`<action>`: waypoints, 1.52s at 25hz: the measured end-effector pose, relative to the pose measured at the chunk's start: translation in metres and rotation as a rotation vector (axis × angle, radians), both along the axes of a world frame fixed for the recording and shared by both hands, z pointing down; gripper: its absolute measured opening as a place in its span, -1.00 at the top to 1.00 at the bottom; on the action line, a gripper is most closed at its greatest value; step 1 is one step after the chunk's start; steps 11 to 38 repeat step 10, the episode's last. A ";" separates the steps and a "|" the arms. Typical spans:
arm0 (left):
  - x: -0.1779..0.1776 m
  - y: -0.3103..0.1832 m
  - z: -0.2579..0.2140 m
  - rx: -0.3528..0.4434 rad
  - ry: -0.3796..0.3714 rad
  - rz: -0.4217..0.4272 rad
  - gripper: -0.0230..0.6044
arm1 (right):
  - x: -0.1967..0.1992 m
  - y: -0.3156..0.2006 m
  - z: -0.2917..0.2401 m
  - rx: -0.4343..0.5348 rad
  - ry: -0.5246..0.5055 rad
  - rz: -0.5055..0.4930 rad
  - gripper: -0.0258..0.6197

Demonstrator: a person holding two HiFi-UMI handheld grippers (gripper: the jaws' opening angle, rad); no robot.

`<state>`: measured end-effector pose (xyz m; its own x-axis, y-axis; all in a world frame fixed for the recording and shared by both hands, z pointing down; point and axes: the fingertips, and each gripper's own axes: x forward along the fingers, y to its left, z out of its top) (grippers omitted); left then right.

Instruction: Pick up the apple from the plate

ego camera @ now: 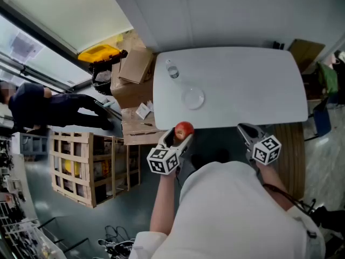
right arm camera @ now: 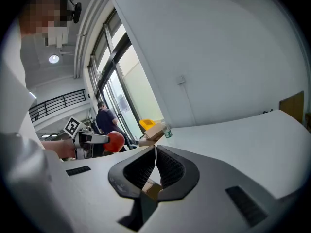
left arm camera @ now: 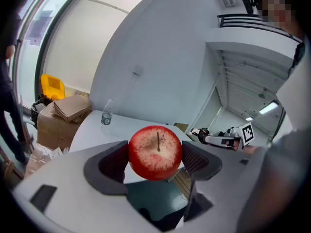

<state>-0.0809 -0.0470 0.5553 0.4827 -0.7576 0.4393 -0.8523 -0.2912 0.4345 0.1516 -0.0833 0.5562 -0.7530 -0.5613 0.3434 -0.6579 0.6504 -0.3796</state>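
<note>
Item: apple [left arm camera: 155, 152]; red, speckled pale round the stem; clamped between the jaws of the left gripper [ego camera: 182, 136], one pad against each flank; stem end faces that gripper's camera, so the stem axis runs along the jaws, not across them.

Location: in the air at the near edge of the desk [ego camera: 242, 85], left of its middle; dark floor shows below the apple in the left gripper view; not touching the desk.

Plate [ego camera: 192, 98]: clear, bare, on the desk between the middle and the left edge; ahead of the apple and apart from it; nothing rests on it.

Bottle [ego camera: 172, 70]: small, clear, upright near the far left corner; beyond the plate.

Right gripper [right arm camera: 155, 155]: jaws closed on each other, nothing between them; held off the near edge toward its right end, well apart from the apple.

Assessment: pick-up judged complete; the apple rides with the left hand alone, so any further carry falls to that hand; grip looks centred.
</note>
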 end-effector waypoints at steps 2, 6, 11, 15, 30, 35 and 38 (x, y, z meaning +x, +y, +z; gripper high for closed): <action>0.001 -0.002 -0.001 -0.001 0.000 -0.001 -0.17 | 0.001 -0.001 -0.001 -0.004 0.002 -0.002 0.81; 0.003 -0.005 -0.002 -0.001 -0.002 0.000 -0.17 | 0.002 -0.002 0.000 -0.008 0.000 -0.007 0.81; 0.003 -0.007 -0.002 -0.003 -0.005 0.002 -0.17 | 0.001 -0.005 0.000 -0.008 -0.002 -0.012 0.81; 0.003 -0.007 -0.002 -0.003 -0.005 0.002 -0.17 | 0.001 -0.005 0.000 -0.008 -0.002 -0.012 0.81; 0.003 -0.007 -0.002 -0.003 -0.005 0.002 -0.17 | 0.001 -0.005 0.000 -0.008 -0.002 -0.012 0.81; 0.003 -0.007 -0.002 -0.003 -0.005 0.002 -0.17 | 0.001 -0.005 0.000 -0.008 -0.002 -0.012 0.81; 0.003 -0.007 -0.002 -0.003 -0.005 0.002 -0.17 | 0.001 -0.005 0.000 -0.008 -0.002 -0.012 0.81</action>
